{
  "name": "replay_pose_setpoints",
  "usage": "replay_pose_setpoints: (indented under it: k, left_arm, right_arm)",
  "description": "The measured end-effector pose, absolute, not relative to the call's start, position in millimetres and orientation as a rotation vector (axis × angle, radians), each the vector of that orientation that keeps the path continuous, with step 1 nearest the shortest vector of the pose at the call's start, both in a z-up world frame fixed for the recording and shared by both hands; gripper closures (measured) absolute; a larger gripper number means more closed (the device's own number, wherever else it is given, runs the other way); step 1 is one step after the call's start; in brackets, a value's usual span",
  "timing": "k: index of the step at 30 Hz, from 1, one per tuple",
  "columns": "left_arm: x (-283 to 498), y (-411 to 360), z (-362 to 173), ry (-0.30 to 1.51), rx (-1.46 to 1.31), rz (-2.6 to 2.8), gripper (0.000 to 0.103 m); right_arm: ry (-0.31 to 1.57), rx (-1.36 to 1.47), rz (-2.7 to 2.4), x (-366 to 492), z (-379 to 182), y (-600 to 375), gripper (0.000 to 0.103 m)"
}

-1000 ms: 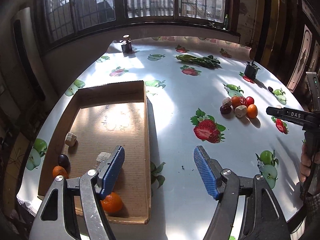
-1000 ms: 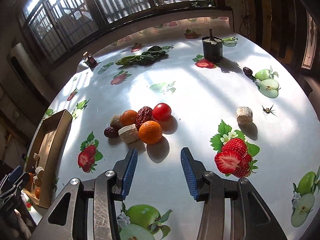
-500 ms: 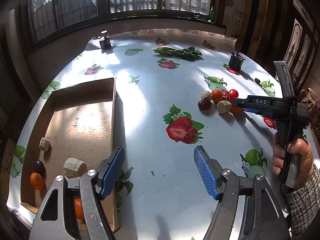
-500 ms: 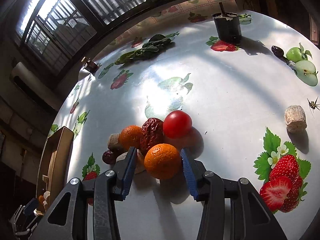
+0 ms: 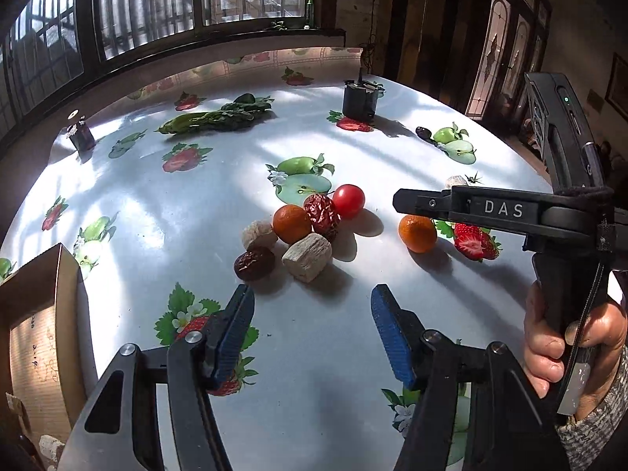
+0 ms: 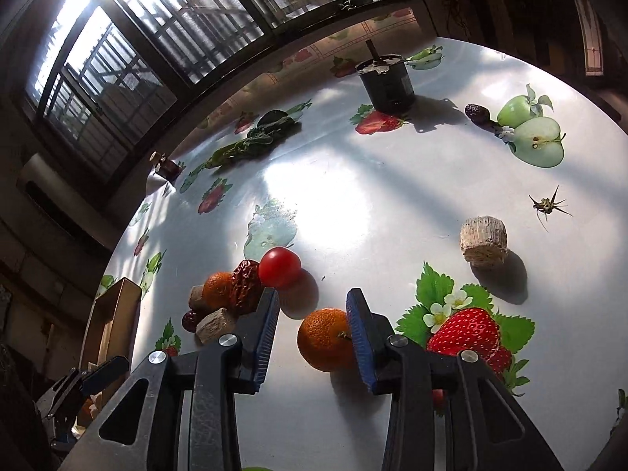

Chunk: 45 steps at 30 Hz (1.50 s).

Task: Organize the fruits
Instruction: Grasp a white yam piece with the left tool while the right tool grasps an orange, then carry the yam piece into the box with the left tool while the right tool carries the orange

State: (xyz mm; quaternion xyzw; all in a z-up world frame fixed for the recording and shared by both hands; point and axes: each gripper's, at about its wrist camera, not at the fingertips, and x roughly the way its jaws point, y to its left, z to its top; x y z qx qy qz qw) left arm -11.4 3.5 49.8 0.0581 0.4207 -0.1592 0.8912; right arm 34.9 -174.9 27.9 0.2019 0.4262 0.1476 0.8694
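Observation:
A pile of fruit lies mid-table: a cherry tomato [image 5: 348,200], a red date [image 5: 322,213], an orange [image 5: 292,224], a dark date [image 5: 254,263] and two pale chunks [image 5: 306,256]. A second orange [image 6: 325,339] sits apart to the right, between the fingers of my right gripper [image 6: 312,333], which is open with its right pad touching the fruit. This orange also shows in the left wrist view [image 5: 417,233]. My left gripper [image 5: 312,327] is open and empty, just short of the pile. The cardboard box [image 5: 35,314] stands at the left edge.
A pale chunk [image 6: 483,245] and a dark date [image 6: 477,113] lie alone at the right. A black can [image 6: 386,81], leafy greens [image 5: 218,117] and a small dark jar [image 5: 80,135] stand at the back. A spider-like thing [image 6: 546,205] is near the right edge.
My left gripper swung from over the box to face the fruit pile. My right gripper closed around one orange in the pile, and that orange now sits apart to the right.

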Motion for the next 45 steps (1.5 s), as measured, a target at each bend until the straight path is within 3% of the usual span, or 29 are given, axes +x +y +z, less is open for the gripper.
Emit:
replay_pose_setpoints:
  k: [2,12,13,15,21,24,30,33,36,45]
  left_arm:
    - [3,-6,44,0.884,0.139,-0.342,0.055]
    - [39,-20,23,0.880,0.197,-0.333,0.055]
    - [38,-18,22,0.876,0.193,-0.325,0.060]
    - [36,-15,20,0.862,0.198,-0.300,0.069]
    - [31,-6,21,0.864,0.141,-0.319,0.069]
    - [25,-1,26,0.867,0.121,-0.316,0.069]
    - [-1,12,45,0.841,0.070,-0.311,0.069]
    - [-17,23,55,0.825,0.034,-0.300,0.069]
    - [-33,39,63,0.813,-0.007,-0.274,0.069]
    - [-74,116,74,0.785,-0.131,-0.144,0.068]
  right_arm:
    - [0.898,0.432,0.310,35,27,-175,0.064]
    - [0.965,0.423,0.320,36,25,-188,0.062]
    - [0.973,0.411,0.320,36,25,-188,0.060]
    - [0.993,0.375,0.309,36,25,-187,0.059]
    - [1.027,0.148,0.253,32,20,-164,0.060]
    - [1.023,0.084,0.236,30,19,-159,0.072]
    - [1.027,0.195,0.270,34,18,-172,0.072]
    - [1.035,0.266,0.310,36,17,-177,0.071]
    - [1.032,0.338,0.357,36,16,-181,0.056]
    - [1.012,0.287,0.291,21,18,-176,0.055]
